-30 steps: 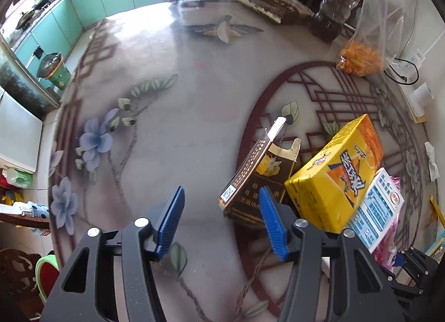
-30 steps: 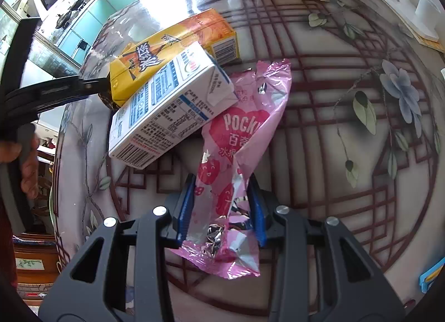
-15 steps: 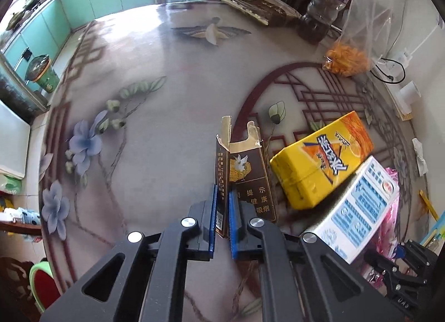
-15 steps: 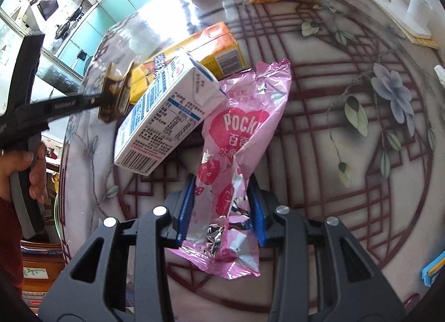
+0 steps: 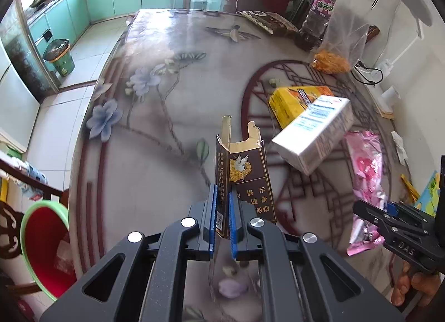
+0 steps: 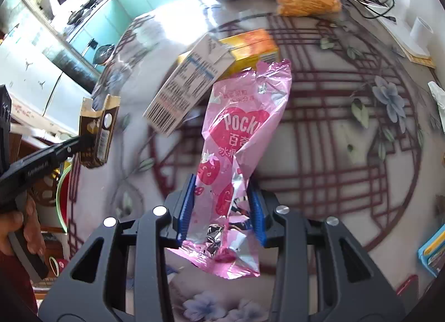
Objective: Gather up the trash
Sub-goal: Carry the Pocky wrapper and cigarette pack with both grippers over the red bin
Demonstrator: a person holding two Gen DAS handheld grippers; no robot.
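The left tool [image 5: 221,214] was clamped on the narrow edge of the torn brown packet [image 5: 240,174], which stood upright between the blue pads, clear of the desk [image 5: 155,132]. The right tool [image 6: 221,205] sat around the lower part of the pink wrapper [image 6: 239,132]; its pads touched the foil on both sides and the foil bunched between them, so it looked closed on the wrapper, though how firmly I could not tell. A white carton [image 5: 314,132] and a yellow box [image 5: 289,102] lay together near the middle of the desk, uncollected, the carton resting against the box.

The step in hand appeared to be carrying both held pieces to a bin. A red tub with a green rim [image 5: 44,244] stood off the desk's left edge, below the left tool, and seemed the likely target; a green bin [image 5: 59,57] stood well apart on the kitchen floor.

To do it well, the left tool should travel over the tub before releasing, keeping the packet upright so the thin card would not twist out of the pads. The wrapper is limp and slick; the right tool should stay tight, lift it clear of the carton and avoid dragging it across the desk.
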